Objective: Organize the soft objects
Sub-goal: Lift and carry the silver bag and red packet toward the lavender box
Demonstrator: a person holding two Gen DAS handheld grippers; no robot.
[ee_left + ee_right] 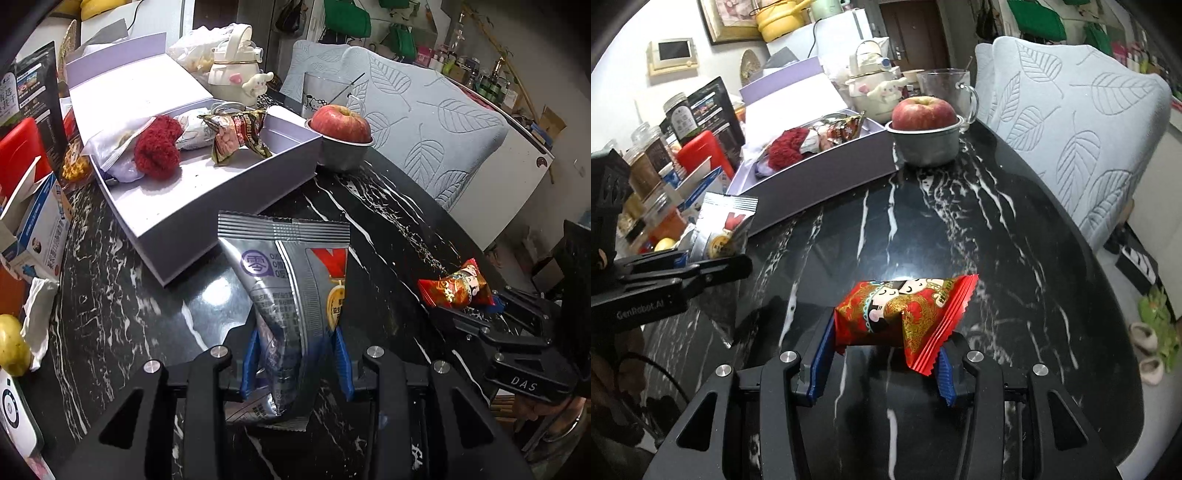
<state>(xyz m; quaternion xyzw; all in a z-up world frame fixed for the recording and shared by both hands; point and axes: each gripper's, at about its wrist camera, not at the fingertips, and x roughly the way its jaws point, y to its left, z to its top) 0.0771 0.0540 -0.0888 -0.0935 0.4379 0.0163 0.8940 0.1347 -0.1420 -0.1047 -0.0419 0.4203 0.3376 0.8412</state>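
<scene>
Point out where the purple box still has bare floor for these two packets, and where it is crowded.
In the purple box, the near half of the floor is bare, between the front wall and the red knitted piece. The far-right corner beside the apple bowl is also free. The middle is crowded by the knitted piece, a clear bag and a brown snack wrapper.

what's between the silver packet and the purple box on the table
Nothing: only bare black marble table separates the silver packet from the purple box, clearest in the left wrist view.
</scene>
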